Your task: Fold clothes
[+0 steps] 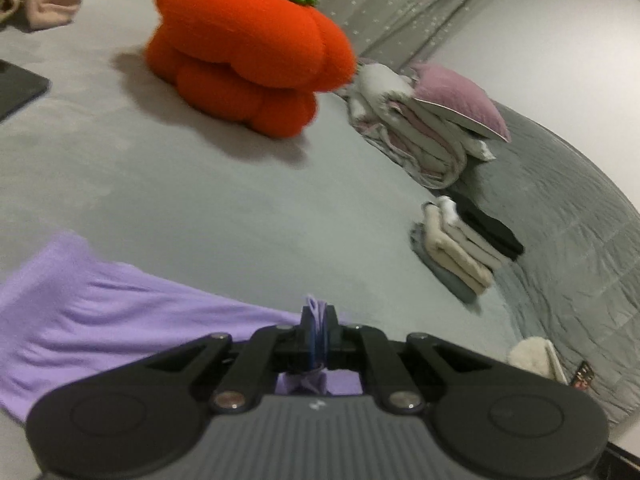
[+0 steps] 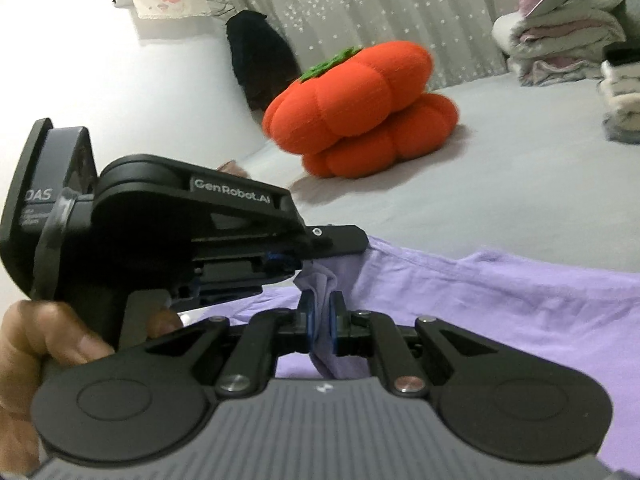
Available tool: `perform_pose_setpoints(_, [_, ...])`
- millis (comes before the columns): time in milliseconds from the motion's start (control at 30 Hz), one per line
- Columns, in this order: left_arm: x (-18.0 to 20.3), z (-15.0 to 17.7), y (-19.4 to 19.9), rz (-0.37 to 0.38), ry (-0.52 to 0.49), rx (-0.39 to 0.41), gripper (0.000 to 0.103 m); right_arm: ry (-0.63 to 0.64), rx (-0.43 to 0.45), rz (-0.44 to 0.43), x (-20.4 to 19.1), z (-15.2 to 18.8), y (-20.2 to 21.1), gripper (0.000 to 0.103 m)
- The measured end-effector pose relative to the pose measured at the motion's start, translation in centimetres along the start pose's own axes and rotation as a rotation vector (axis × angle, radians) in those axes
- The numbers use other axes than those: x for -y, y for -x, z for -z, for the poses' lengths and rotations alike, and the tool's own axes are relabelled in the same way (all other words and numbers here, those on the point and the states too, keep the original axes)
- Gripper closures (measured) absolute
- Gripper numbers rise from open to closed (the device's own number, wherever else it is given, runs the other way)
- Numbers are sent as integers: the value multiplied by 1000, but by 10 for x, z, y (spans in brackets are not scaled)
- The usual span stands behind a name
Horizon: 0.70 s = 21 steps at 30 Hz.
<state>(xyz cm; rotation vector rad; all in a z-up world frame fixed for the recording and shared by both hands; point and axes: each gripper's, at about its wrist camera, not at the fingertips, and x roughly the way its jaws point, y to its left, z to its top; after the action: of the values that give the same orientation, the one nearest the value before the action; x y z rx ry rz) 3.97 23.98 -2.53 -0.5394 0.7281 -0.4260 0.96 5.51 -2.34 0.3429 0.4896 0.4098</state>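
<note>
A lilac garment (image 1: 92,316) lies spread on the grey bed, trailing to the left in the left wrist view. My left gripper (image 1: 318,334) is shut on a bunched fold of it. In the right wrist view the same lilac garment (image 2: 500,312) stretches to the right, and my right gripper (image 2: 322,320) is shut on another pinch of its edge. The left gripper (image 2: 340,242) shows there too, close beside and just above the right one, held by a person's hand (image 2: 48,340). Both grips sit close together on the cloth.
A big orange pumpkin cushion (image 1: 248,48) sits mid-bed. Folded bedding with a pink pillow (image 1: 432,120) and a small stack of folded clothes (image 1: 464,244) lie to the right, beside a grey quilt (image 1: 568,240). A beige garment (image 1: 48,0) and a dark tablet (image 1: 16,88) lie far left.
</note>
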Motion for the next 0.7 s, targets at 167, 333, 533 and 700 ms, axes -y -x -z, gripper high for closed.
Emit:
perform_pose_setpoints(167, [-30,-6,18,-42,49,28,100,-18,-42,-45,-21,7,-23,94])
perform_pose_setpoints(333, [-59,-12,31,-80,107,66,100,-14,-70,-82,-40,14,-37,94])
perform_pose_setpoints(533, [-88,-11,35,-145,190,71,99,-9,-115,-106,-55,32,-49,93])
perform_pose_setpoints(700, [-96,-11,47,-179,229,115,99,40,-141,-207,-62,48,-46,84])
